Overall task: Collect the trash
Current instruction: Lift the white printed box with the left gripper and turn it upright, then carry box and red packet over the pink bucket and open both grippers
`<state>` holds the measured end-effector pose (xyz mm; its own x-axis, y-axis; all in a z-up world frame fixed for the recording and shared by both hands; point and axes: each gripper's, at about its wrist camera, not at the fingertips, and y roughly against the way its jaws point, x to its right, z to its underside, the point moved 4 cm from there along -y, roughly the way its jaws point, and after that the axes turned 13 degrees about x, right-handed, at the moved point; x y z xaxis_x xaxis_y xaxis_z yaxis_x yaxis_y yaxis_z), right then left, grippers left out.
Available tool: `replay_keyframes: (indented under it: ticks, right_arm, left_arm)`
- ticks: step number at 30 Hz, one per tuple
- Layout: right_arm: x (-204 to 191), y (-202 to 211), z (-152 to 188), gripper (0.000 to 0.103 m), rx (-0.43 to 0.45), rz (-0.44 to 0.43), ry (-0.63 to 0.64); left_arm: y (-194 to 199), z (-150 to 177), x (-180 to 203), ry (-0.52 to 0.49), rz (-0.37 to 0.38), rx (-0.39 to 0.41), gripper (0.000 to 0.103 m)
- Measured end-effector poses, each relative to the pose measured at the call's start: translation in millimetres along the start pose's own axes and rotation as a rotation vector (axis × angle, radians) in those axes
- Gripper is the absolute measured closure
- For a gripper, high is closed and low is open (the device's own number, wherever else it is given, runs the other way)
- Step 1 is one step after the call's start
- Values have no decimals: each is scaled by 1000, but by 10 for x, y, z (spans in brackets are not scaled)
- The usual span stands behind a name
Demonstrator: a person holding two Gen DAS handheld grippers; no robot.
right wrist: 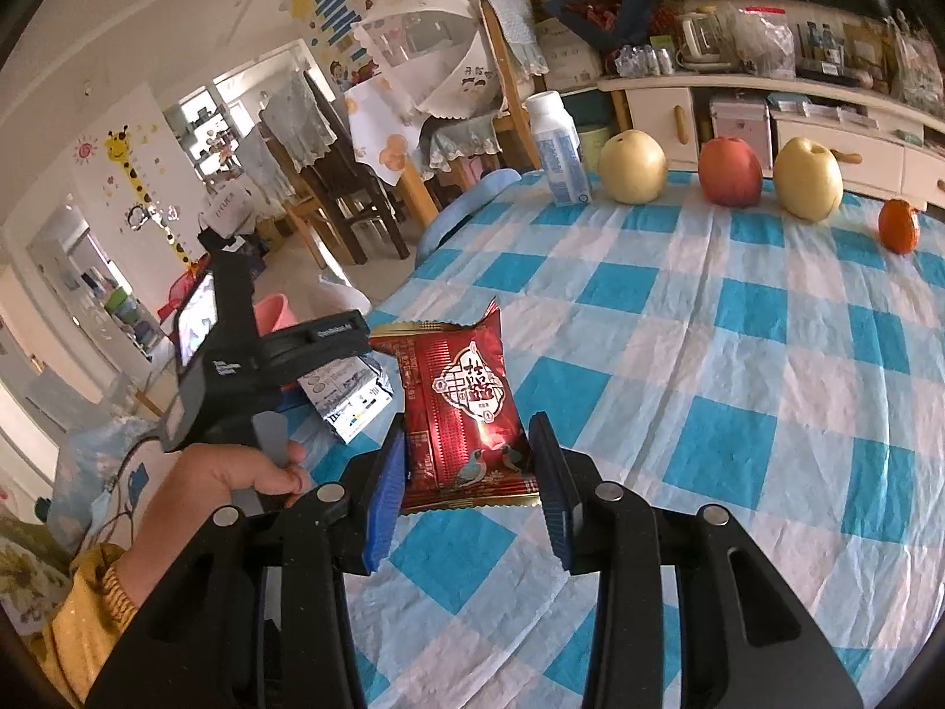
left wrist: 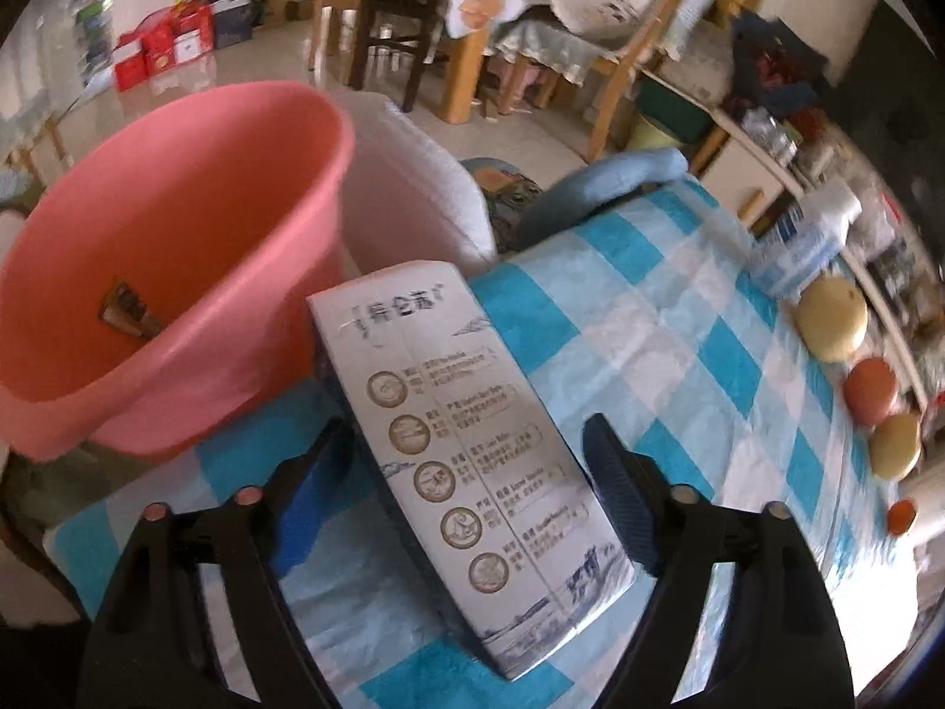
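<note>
My left gripper (left wrist: 466,472) is shut on a white milk carton (left wrist: 466,431) with printed round icons, held above the blue-checked tablecloth (left wrist: 679,319), its far end next to the pink bucket (left wrist: 171,272). A small wrapper piece (left wrist: 127,310) lies inside the bucket. My right gripper (right wrist: 466,472) is shut on a red snack wrapper (right wrist: 466,407), held just over the tablecloth (right wrist: 709,354). The left gripper's body (right wrist: 248,366) and the carton's end (right wrist: 348,402) show in the right wrist view, with the bucket rim (right wrist: 274,313) behind.
A white bottle (right wrist: 558,148), two yellow pears (right wrist: 632,165) (right wrist: 809,177), a red apple (right wrist: 729,171) and an orange (right wrist: 898,224) stand along the table's far edge. A white bag (left wrist: 413,195) sits beside the bucket. Wooden chairs (right wrist: 342,189) stand beyond the table.
</note>
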<state>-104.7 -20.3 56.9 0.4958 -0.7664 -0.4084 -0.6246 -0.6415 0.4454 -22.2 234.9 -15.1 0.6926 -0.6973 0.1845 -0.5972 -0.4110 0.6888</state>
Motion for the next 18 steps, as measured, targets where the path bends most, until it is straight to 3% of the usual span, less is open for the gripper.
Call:
replay_keyframes:
  ticks: [5,18]
  right_arm:
    - [57,52,-31,61,5,-6,-24]
    - [92,-59,63,61,-23,43,-2]
  left_arm:
    - [53,60,137,-55,101,-19,39]
    - [351,219,355,-180,306,-51,40]
